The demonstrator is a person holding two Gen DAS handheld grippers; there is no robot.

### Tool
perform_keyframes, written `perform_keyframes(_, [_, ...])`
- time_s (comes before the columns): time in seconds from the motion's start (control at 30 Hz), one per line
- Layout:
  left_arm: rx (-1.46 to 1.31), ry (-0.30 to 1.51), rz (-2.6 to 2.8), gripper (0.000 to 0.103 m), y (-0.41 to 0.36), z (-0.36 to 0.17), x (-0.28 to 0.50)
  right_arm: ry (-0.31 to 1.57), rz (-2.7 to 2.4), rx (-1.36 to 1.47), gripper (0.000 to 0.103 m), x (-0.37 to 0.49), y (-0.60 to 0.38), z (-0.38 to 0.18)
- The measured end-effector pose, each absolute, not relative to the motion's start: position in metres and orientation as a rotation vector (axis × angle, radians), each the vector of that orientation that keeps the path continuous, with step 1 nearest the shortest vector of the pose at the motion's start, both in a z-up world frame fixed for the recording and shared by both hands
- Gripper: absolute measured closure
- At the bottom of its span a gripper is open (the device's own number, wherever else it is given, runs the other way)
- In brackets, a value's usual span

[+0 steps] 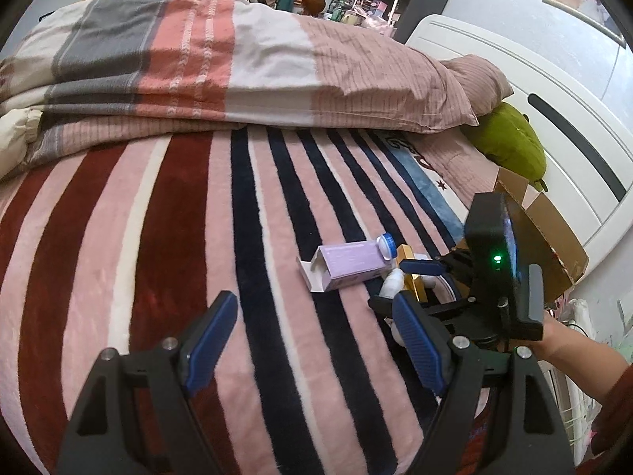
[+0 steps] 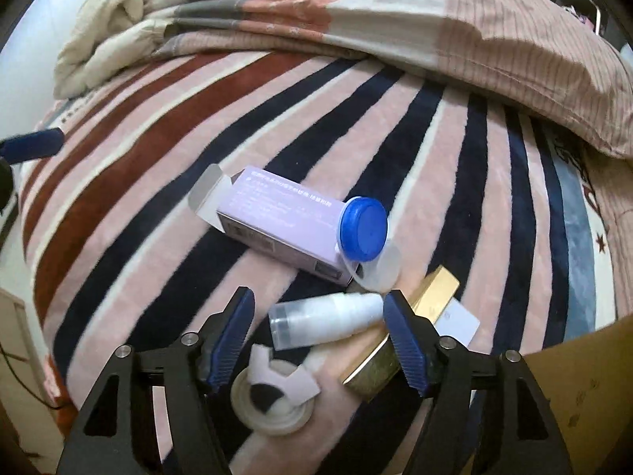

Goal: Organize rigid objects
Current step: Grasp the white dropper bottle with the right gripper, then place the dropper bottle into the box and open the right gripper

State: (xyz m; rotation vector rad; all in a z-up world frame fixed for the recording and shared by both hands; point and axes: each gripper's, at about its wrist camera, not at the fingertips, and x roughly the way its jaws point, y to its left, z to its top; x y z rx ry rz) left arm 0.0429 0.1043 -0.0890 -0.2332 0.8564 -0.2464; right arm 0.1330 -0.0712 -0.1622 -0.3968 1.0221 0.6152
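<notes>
Several small objects lie together on the striped blanket. A lilac carton (image 2: 277,221) (image 1: 350,263) lies with one flap open. A blue-capped clear cup (image 2: 362,231) (image 1: 385,245) leans on it. A white pump bottle (image 2: 324,320) lies between the fingers of my open right gripper (image 2: 318,334), untouched. A gold box (image 2: 403,332) (image 1: 411,273) lies against the right finger. A tape roll (image 2: 273,399) sits just below. My left gripper (image 1: 312,340) is open and empty over the blanket, left of the right gripper (image 1: 419,277).
An open cardboard box (image 1: 546,233) stands at the bed's right edge, its wall also low right in the right wrist view (image 2: 573,376). A folded quilt (image 1: 198,59) and pillow (image 1: 478,79) lie behind. A green plush toy (image 1: 510,142) rests by the white headboard (image 1: 573,126).
</notes>
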Motion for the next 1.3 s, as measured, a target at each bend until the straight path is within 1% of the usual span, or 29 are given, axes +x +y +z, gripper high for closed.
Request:
perform_keyframes(0.1, [-0.235,0.853,-0.248,0.025,0.104,-0.088,0.042,1.045,0.627,-0.439,0.035,0.136,-0.067,-0.166])
perform_keyframes(0.3, [-0.236,0.859,-0.256,0.025,0.106,-0.087,0.04,1.098,0.604,-0.477,0.035,0.141,-0.063,-0.169])
perform_keyframes(0.33, [-0.238,0.863,-0.26,0.025,0.106,-0.088,0.041,1.106,0.602,-0.48,0.037,0.14,-0.064,-0.169])
perform_keyframes(0.4, [-0.243,0.875,-0.279,0.025,0.105,-0.089,0.041,1.119,0.605,-0.491,0.044,0.135,-0.064,-0.168])
perform_keyframes(0.47, [-0.247,0.883,-0.297,0.025,0.102,-0.089,0.042,1.113,0.602,-0.503,0.044,0.132,-0.064,-0.166])
perform_keyframes(0.6, [-0.239,0.9,-0.317,0.025,0.094,-0.089,0.043,1.045,0.62,-0.516,0.044,0.121,-0.063,-0.152])
perform_keyframes(0.73, [-0.243,0.908,-0.373,0.025,0.083,-0.081,0.048,0.948,0.71,-0.49,0.044,0.095,-0.059,-0.114])
perform_keyframes(0.87, [-0.254,0.889,-0.476,0.026,0.063,-0.06,0.054,0.838,0.793,-0.478,0.044,0.069,-0.055,-0.072])
perform_keyframes(0.9, [-0.257,0.882,-0.507,0.034,0.056,-0.053,0.056,0.816,0.806,-0.474,0.044,0.064,-0.056,-0.063])
perform_keyframes(0.93, [-0.259,0.882,-0.529,0.045,0.051,-0.049,0.058,0.787,0.817,-0.47,0.045,0.059,-0.058,-0.053])
perform_keyframes(0.97, [-0.261,0.885,-0.552,0.052,0.045,-0.044,0.06,0.771,0.821,-0.467,0.045,0.056,-0.059,-0.046])
perform_keyframes(1.0, [-0.257,0.888,-0.579,0.065,0.035,-0.039,0.063,0.753,0.824,-0.462,0.045,0.053,-0.062,-0.039])
perform_keyframes(1.03, [-0.251,0.886,-0.599,0.074,0.027,-0.034,0.065,0.735,0.821,-0.457,0.045,0.051,-0.067,-0.032])
perform_keyframes(1.1, [-0.231,0.874,-0.645,0.081,0.01,-0.024,0.069,0.703,0.81,-0.447,0.045,0.05,-0.078,-0.021])
perform_keyframes(1.3, [-0.138,0.869,-0.707,0.081,-0.052,-0.002,0.088,0.661,0.744,-0.418,0.045,0.055,-0.126,0.002])
